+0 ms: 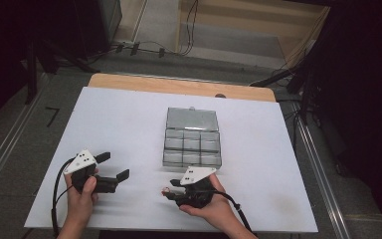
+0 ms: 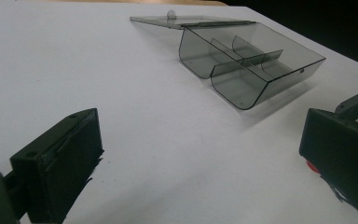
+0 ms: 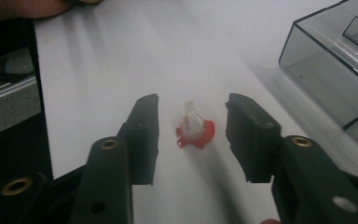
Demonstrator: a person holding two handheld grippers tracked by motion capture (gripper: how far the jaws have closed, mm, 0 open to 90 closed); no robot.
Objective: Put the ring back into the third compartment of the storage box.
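A white table top (image 1: 129,124) carries little: a smoke-grey clear plastic compartment box (image 1: 192,144) sits near its middle, lid (image 1: 192,119) thrown open flat on the far side. Its tray is split by dividers into small cells, and from the high view and the left gripper view the cells that can be seen into look bare. Beyond the table's wooden far edge (image 1: 179,85), cables run across the floor.

The small piece in hand is a red push-pin-like part (image 3: 194,129) — a red base with a pale, translucent stub standing up from it, resting on the table just in front of the box's near edge, nearer the person. Nothing lies between it and the box.

The right gripper (image 3: 192,134) is down at the table with the pin between its two black jaws; a gap shows on each side, so the pads are not pressing it — partly narrowed, not gripping. In the high view this gripper (image 1: 168,192) points left, the box just behind it.

The left gripper (image 2: 200,154) hovers well to the left, its jaws spread wide with bare table between them.
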